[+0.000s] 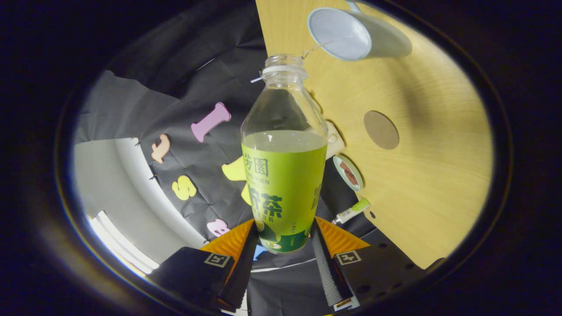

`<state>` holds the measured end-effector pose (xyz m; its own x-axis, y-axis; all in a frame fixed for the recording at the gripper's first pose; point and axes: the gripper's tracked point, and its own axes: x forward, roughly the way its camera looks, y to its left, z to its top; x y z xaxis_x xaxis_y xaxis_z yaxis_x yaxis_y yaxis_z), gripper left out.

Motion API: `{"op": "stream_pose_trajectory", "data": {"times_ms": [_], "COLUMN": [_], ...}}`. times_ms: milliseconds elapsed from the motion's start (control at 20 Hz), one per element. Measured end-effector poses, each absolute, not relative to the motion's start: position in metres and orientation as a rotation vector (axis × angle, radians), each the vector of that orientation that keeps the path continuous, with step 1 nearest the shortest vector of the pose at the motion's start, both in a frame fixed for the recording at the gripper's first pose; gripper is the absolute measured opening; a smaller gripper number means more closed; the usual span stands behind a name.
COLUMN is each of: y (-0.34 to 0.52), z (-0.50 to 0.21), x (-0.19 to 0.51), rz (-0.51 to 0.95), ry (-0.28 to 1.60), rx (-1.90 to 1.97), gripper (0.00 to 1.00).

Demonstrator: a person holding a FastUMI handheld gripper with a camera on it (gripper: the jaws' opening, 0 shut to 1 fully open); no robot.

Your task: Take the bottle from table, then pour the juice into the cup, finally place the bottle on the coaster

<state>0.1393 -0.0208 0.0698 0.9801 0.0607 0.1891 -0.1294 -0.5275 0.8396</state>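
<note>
A pale wooden table (421, 184) fills the right of the frame; a white cup (358, 33) stands on it at upper centre; a round brown coaster (381, 130) lies mid-right; a small dish (349, 173) and a green-capped tube (352, 211) rest along its lower-left edge.

The gripper (285, 239) holds the bottle (283, 175), both fingers pressed on its base.

The bottle (284, 175) is clear, glossy plastic wrapped in a smooth printed label; the cup (356, 34) looks smooth and matt; the surface (421, 175) shows pale wood grain; the round coaster (381, 130) appears dull, like cardboard or cork; the booth wall is creased matt cloth.
</note>
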Motion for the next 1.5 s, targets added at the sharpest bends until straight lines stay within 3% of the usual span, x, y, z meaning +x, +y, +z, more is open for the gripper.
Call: {"op": "stream_pose_trajectory", "data": {"times_ms": [1500], "y": [-0.0263], "z": [0.0746], "x": [0.1375], "rz": [0.2], "ry": [-0.062], "rx": [2.025], "gripper": [0.72]}}
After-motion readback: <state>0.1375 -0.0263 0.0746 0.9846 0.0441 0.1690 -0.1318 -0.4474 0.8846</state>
